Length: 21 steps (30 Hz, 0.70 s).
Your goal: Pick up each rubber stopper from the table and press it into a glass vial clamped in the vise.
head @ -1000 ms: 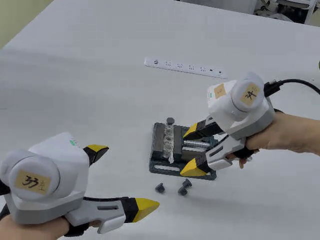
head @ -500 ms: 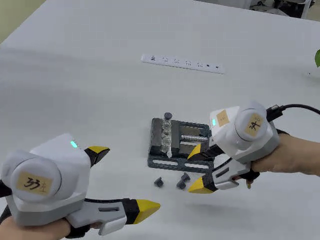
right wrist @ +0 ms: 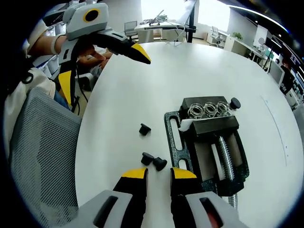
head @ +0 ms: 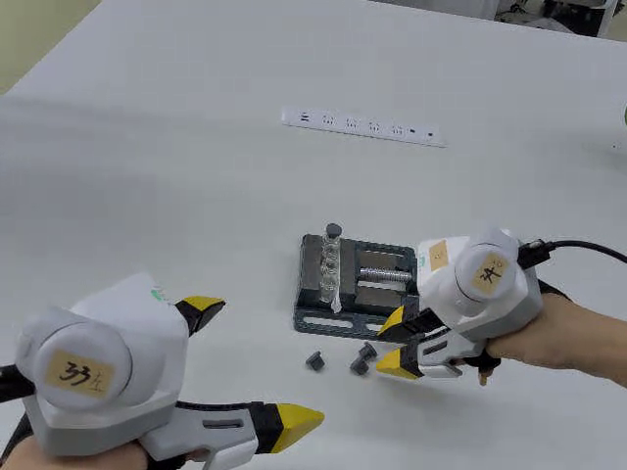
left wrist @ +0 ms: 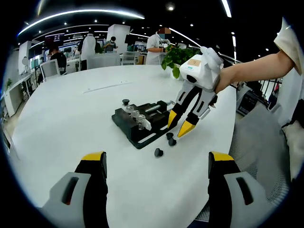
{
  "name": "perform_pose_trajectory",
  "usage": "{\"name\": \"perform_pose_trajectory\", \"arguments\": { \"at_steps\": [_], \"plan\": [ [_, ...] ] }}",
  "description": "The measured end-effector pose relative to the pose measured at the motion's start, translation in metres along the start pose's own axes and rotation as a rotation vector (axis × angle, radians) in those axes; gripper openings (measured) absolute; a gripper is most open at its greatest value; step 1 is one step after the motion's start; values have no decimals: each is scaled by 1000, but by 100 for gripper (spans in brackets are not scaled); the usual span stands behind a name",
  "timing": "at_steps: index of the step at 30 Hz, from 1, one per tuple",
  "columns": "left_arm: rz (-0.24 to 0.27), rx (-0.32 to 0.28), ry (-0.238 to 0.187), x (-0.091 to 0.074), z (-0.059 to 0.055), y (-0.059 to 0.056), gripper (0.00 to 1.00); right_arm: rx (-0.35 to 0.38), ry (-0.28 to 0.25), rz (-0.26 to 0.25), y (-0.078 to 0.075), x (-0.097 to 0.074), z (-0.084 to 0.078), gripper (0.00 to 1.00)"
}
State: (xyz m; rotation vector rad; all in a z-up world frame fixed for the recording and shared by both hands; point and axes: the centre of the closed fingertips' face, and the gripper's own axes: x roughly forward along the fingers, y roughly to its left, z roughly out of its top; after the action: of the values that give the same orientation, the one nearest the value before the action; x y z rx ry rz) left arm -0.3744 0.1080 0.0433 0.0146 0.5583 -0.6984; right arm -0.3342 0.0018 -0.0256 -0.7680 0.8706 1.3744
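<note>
Right claw (head: pixel 391 343) narrowly parted, empty, tips just beside two rubber stoppers (head: pixel 364 356) on counter (head: pixel 196 196) near vise (head: pixel 338 321). Left claw (head: pixel 253 364) released wide, empty.

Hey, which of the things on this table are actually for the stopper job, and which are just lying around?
For the job: vise; glass vials clamped in it; loose rubber stoppers beside it; right gripper; left gripper.
Just lying about: power strip.

Table (head: pixel 147 176) bare L of vise (head: pixel 355 289). R gripper (head: pixel 392 343) crowds two stoppers (head: pixel 362 358); third stopper (head: pixel 314 362) stands clear, open from L & front.
</note>
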Motion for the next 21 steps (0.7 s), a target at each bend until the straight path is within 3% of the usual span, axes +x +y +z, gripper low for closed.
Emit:
{"name": "perform_pose_trajectory", "arguments": {
  "at_steps": [21],
  "plan": [
    [1,-12,6,0,-5,1,86,7,0,-2,-2,3,6,0]
  ]
}}
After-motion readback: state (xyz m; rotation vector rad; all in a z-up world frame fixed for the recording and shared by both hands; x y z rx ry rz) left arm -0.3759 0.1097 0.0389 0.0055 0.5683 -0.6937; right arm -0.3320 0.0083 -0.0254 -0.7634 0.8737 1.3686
